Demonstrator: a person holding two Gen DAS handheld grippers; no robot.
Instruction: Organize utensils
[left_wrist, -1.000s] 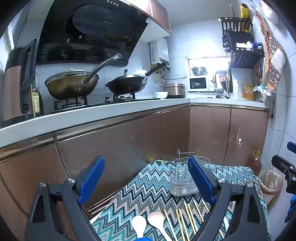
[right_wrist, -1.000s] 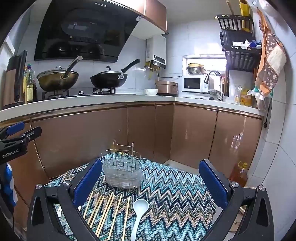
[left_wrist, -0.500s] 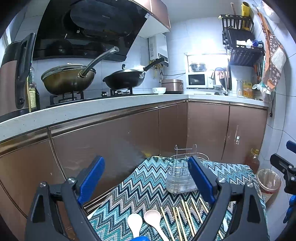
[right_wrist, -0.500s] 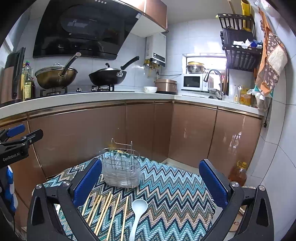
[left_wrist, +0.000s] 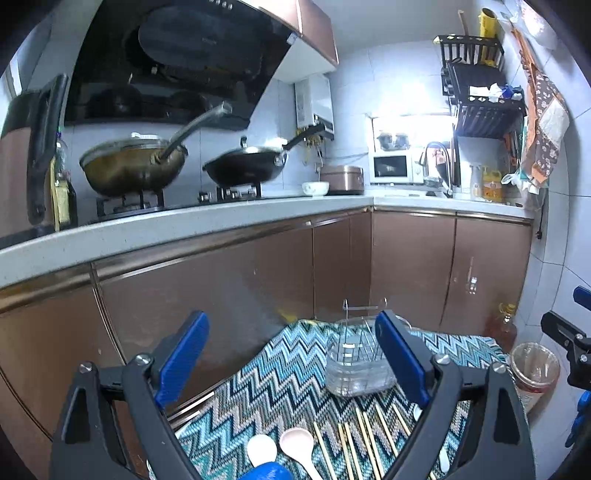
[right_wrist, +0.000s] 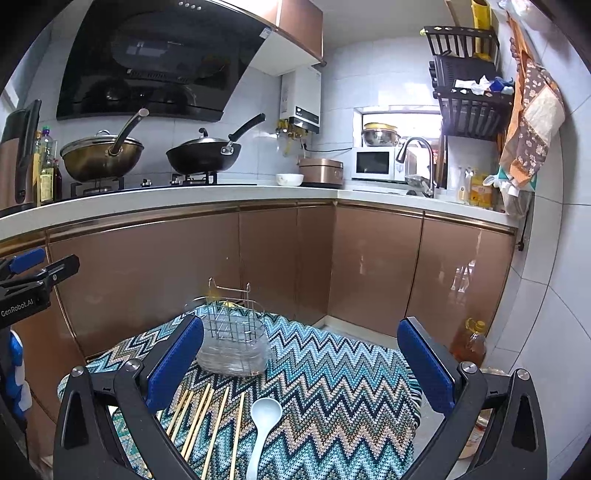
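1. The rack (right_wrist: 233, 334), a wire caddy in a clear tray, stands upright at the far end of the cloth, centre-left of the right wrist view and lower right of centre in the left wrist view (left_wrist: 356, 363). It looks to hold nothing yet.
2. The chopsticks (right_wrist: 207, 417) lie loose and roughly parallel just in front of the rack, near the bottom of the frame. A white spoon (right_wrist: 263, 424) lies just to their right, bowl toward the rack.
3. In the left wrist view a pink spoon (left_wrist: 297, 441) and another white one (left_wrist: 261, 448) lie side by side at the bottom centre, left of the chopsticks (left_wrist: 364, 434).
4. The left tongs (left_wrist: 291, 360) are released, jaws wide and holding nothing, above the cloth.
5. The right tongs (right_wrist: 301, 362) are likewise spread and hold nothing.
6. The step in hand seems to be the reach for a first utensil. A good pick would likely come straight down on one handle with the jaws across it, since thin sticks on soft weave may roll or drag neighbours.
7. The piece should probably go in upright, clear of the wire handle loop.
8. The cloth (right_wrist: 340, 384), a zigzag weave in teal and tan, covers the worktop and droops at its edges.
9. Beyond it run brown cabinets (right_wrist: 373, 266) under a pale counter with two woks on a hob, a microwave and a tap; an oil bottle (right_wrist: 470, 341) stands on the floor at right.
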